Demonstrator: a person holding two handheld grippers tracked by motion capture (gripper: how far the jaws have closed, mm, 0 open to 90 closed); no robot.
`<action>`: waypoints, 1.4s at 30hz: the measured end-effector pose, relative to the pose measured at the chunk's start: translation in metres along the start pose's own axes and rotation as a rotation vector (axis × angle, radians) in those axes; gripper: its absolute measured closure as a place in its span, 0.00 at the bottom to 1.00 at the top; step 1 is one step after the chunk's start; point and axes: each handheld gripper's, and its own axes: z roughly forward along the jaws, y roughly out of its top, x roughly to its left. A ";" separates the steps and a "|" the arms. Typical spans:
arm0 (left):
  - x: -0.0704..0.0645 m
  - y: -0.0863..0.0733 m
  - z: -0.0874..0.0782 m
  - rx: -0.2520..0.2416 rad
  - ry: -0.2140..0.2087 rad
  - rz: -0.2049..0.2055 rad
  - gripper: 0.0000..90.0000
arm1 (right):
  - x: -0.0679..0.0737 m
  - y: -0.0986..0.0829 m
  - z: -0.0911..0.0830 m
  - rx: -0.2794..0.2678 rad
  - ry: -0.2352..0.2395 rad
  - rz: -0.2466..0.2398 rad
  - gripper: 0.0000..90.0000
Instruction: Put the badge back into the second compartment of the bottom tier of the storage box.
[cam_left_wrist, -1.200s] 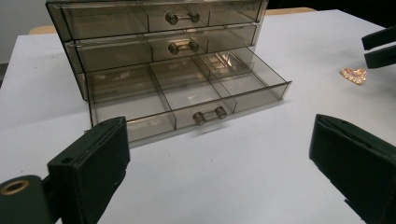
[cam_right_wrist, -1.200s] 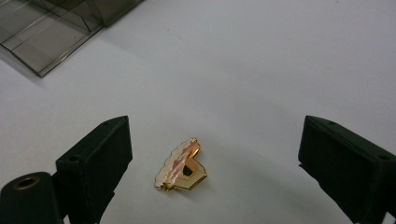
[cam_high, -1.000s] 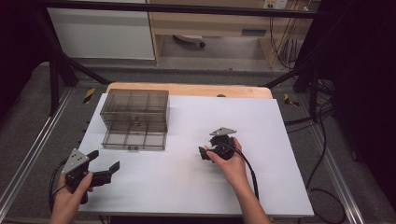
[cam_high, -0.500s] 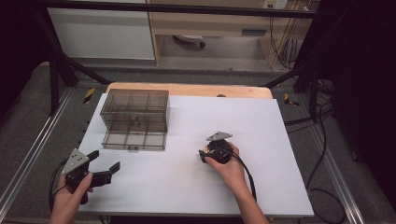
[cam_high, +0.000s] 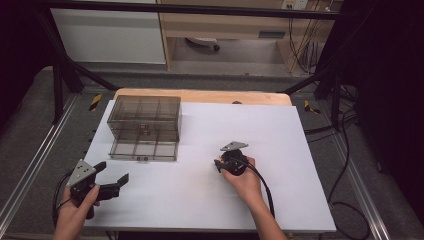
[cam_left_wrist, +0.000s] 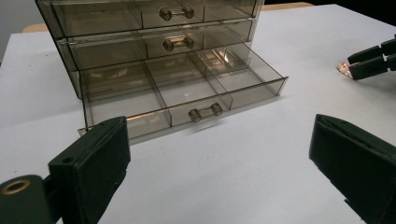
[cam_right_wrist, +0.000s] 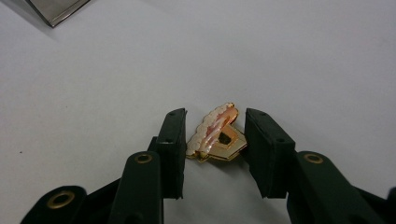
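So nearest the camera, the left gripper (cam_high: 111, 183) sits at the front left corner of the white table (cam_high: 300, 150), held in the person's left hand (cam_high: 75, 215), and its jaws are spread wide apart with nothing between them. In the left gripper view it's looking straight at the drawer box.

A bit further in, around the middle of the table, the right gripper (cam_right_wrist: 212, 140) is down on the surface with its jaws straddling a little gold clip (cam_right_wrist: 215, 134) that has a pinkish scalloped top. The left jaw looks like it's touching the scalloped edge, the right jaw has a small gap to the gold side, so not clamped on it yet, just partly closed around it. The clip is lying on the bare table, well apart from the box.

Furthest back on the left is the smoky transparent drawer box (cam_high: 144, 127). Three drawers, each split into compartments. The bottom drawer (cam_left_wrist: 187, 91) is pulled out, the upper two are pushed in. Every compartment I can see into looks empty
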 end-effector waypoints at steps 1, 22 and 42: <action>0.000 0.000 0.000 0.001 0.001 0.000 0.06 | 0.000 0.000 0.000 -0.007 -0.001 0.002 0.70; -0.001 0.000 0.001 0.009 0.000 0.008 0.06 | 0.008 0.007 -0.001 -0.047 0.002 -0.009 0.81; 0.001 -0.002 0.003 0.023 -0.002 -0.002 0.06 | 0.016 0.003 0.006 -0.012 -0.013 -0.053 0.84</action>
